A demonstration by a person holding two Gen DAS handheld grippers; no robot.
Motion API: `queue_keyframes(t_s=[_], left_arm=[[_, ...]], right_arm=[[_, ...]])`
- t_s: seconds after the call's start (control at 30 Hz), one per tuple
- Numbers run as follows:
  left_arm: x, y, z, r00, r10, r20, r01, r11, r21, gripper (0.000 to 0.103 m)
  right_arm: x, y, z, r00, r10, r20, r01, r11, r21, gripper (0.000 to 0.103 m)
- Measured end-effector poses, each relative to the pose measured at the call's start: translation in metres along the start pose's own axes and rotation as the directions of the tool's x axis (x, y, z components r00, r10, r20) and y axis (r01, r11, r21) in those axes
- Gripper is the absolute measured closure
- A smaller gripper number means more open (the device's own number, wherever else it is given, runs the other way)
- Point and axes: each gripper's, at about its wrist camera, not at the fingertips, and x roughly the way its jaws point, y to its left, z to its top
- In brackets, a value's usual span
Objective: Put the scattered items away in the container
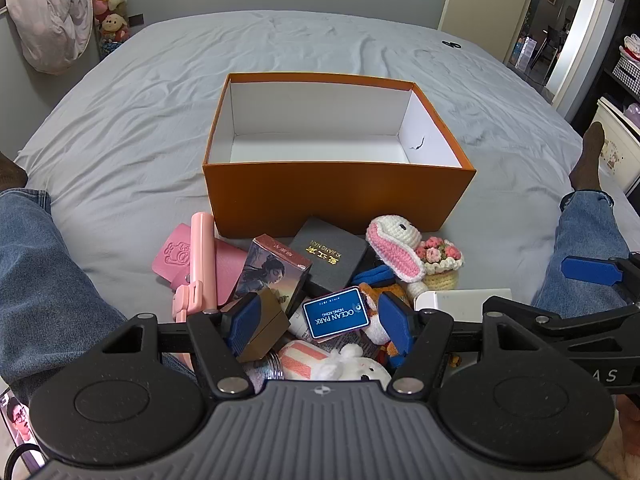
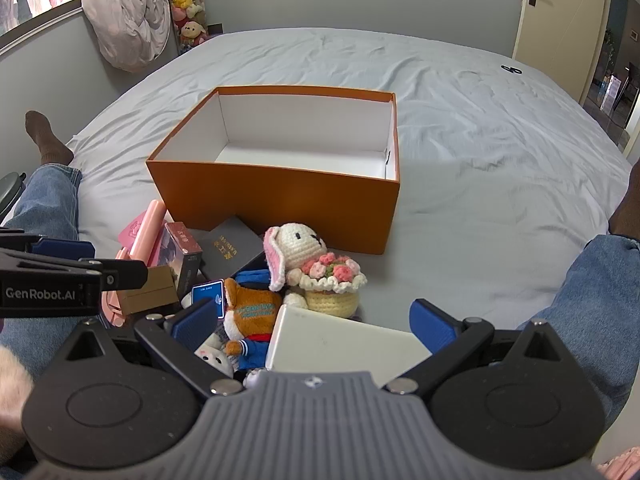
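Several loose things lay heaped on the bed [image 1: 120, 128] just short of the empty orange box [image 1: 340, 196], which stood beyond both tools with its mouth up. Ahead and to the left of the left hand-held gripper [image 1: 318, 322] lay a pink leather pouch [image 1: 176, 252] and a pink folding stick [image 1: 198, 264]: the pouch looked limp and flat, best pinched at an edge, while the stick seemed stiff and light, fit to be taken across its shaft. That gripper was released, its blue pads spread wide over the pile with nothing pressed between them; a small brown carton [image 1: 264, 328] sat against its left pad, rigid and boxy, probably easy to clamp across two flat faces. Between the pads lay a glossy blue tag [image 1: 335, 312], thin and likely slippery. Beyond it were a printed card box [image 1: 276, 268] and a dark book [image 1: 328, 256], the book probably the heaviest and best gripped at the spine. Farther right stood a crocheted rabbit [image 2: 298, 248] with its flower basket [image 2: 332, 288], soft and light, tolerant of a squeeze at the body. The right hand-held gripper [image 2: 314, 322] was also released, jaws at full spread over a white flat box [image 2: 340, 344] lying directly beneath it, smooth and wide, which might slide unless taken across its narrow side.
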Motion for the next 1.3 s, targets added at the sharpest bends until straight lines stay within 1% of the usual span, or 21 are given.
queue_keyframes(t_s=[0.6,0.77,0.87,0.97,1.1,1.13,1.3], left_arm=[[0.000,0.000,0.000,1.000,-0.002,0.000,0.002,1.000,-0.001,0.027],[0.003,0.008,-0.002,1.000,-0.020,-0.007,0.020,0.999,-0.032,0.027],[0.007,0.015,0.000,0.999,-0.046,-0.007,0.045,0.998,-0.049,0.027],[0.013,0.021,0.003,0.998,-0.069,-0.013,0.068,0.996,-0.052,0.027],[0.023,0.027,0.007,0.995,-0.097,-0.034,0.095,0.994,-0.045,0.033],[0.026,0.030,0.007,0.994,-0.098,-0.042,0.095,0.994,-0.053,0.034],[0.042,0.049,0.011,0.994,-0.072,-0.083,0.064,0.994,-0.087,0.035]], right_arm=[[0.002,0.001,-0.003,1.000,0.006,-0.011,-0.006,1.000,-0.002,0.001],[0.007,-0.004,0.000,0.999,0.031,-0.030,-0.030,0.999,0.020,0.001],[0.013,-0.010,0.002,0.998,0.040,-0.041,-0.039,0.999,0.037,0.001],[0.023,-0.015,0.003,0.996,0.068,-0.059,-0.065,0.996,0.056,0.005],[0.038,-0.020,0.004,0.991,0.106,-0.084,-0.100,0.992,0.072,0.016],[0.042,-0.021,0.005,0.990,0.112,-0.090,-0.105,0.991,0.078,0.019],[0.061,-0.027,0.011,0.988,0.122,-0.100,-0.114,0.990,0.083,0.025]])
